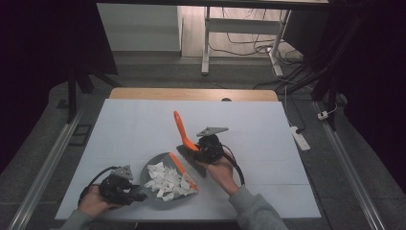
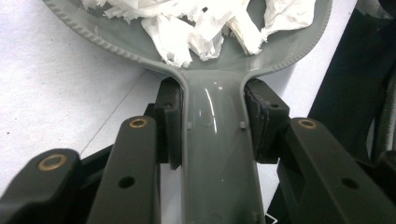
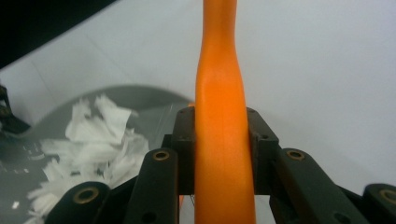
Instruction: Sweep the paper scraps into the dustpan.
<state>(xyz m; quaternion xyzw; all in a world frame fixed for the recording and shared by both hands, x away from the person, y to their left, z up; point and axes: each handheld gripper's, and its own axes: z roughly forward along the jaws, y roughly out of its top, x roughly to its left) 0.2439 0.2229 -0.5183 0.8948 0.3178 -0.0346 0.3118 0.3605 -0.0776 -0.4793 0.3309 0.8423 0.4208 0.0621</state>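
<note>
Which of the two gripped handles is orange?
The brush handle, clamped in the right gripper. The other, held by the left gripper, is the grey dustpan handle.

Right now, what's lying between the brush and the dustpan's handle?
Torn white paper scraps, heaped in the grey dustpan between its handle and the brush, seen in the high view.

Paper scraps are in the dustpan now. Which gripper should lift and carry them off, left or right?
Left. The left gripper is already shut on the dustpan handle, with the paper scraps inside. The right gripper is shut on the orange brush, so it can't take the pan.
</note>
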